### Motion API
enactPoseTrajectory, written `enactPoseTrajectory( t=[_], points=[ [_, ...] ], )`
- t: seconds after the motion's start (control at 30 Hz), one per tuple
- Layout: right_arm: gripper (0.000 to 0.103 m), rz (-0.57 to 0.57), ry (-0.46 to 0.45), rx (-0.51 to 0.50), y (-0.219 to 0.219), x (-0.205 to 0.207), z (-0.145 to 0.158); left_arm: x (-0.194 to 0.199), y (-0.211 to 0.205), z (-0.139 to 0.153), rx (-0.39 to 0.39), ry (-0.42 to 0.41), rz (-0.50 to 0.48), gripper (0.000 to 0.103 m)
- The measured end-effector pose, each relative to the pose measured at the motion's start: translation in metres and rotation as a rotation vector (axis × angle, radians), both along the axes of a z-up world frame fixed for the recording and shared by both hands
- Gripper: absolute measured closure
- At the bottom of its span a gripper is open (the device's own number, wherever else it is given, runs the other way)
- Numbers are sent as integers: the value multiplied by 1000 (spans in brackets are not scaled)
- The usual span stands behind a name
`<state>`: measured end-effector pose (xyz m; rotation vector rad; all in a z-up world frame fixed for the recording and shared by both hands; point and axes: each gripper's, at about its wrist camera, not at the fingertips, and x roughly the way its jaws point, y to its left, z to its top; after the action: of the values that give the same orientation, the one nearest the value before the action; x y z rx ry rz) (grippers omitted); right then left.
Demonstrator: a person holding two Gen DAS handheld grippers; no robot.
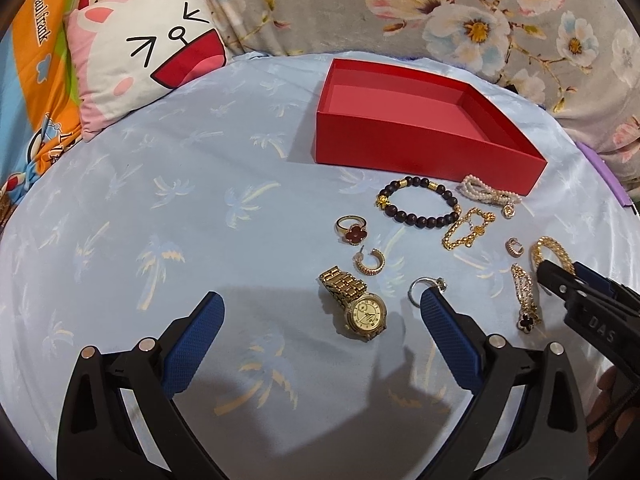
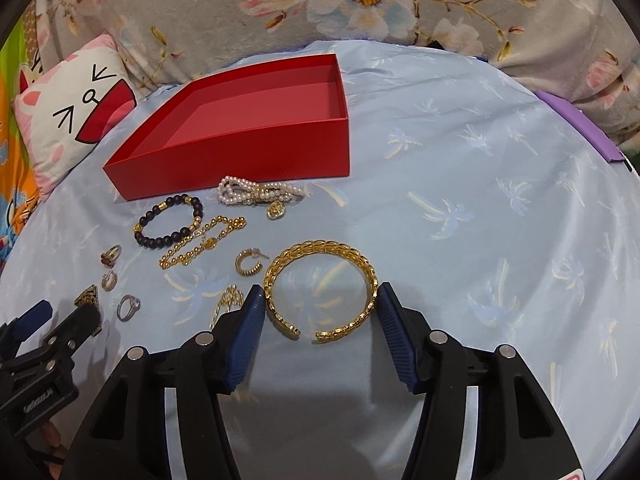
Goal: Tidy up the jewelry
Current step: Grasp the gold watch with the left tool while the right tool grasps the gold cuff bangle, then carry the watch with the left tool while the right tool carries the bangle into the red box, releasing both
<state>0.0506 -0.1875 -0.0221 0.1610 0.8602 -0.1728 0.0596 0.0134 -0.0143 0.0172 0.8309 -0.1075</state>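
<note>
Both grippers are built alike: matte black plastic arms with triangular cut-outs, joined by round silver pivot pins. Each finger carries a long dark-blue pad [image 1: 448,332] with a fine ribbed, knurled texture. The right gripper [image 1: 562,276] bears pale raised lettering on its black side and small silver screws.

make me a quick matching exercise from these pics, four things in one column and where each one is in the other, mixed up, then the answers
Things
1. gold cuff bangle
2. gold watch
3. pearl bracelet
4. red box

Places
A. lying right against the red box's near wall
B. between the right gripper's fingers
C. at the back, with nothing inside it
D. ahead of the left gripper, between its wide-open fingers

Pairs: 1-B, 2-D, 3-A, 4-C
</note>
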Motion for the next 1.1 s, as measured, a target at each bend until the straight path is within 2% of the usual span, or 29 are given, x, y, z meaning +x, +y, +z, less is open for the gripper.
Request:
enactPoseTrajectory(
  t=[0.07, 0.17, 0.27, 0.47, 0.57, 0.63, 0.93, 1.1],
  points=[
    [47, -1, -4, 6, -1, -5, 0, 2, -2, -2, 11, 15, -1, 11],
    [46, -1, -11, 12, -2, -10, 0, 6, -1, -7, 13, 48, 5, 23],
    [46, -2, -14, 14, -3, -12, 0, 4, 0, -7, 19, 40, 15, 30],
    [46, 0, -17, 14, -2, -15, 0, 0, -5, -5, 14, 26, -20, 50],
    [46, 2, -16, 14, -2, -16, 0, -2, -6, -3, 1, 22, -40, 64],
    [46, 3, -17, 14, -1, -17, 1, -4, -7, -2, -9, 20, -51, 81],
    [46, 3, -28, 22, 0, -34, 6, -12, -4, 0, -59, 32, -69, 81],
    [47, 13, -46, 39, -4, -40, 22, -17, 1, 16, -90, 15, -83, 81]
  ],
)
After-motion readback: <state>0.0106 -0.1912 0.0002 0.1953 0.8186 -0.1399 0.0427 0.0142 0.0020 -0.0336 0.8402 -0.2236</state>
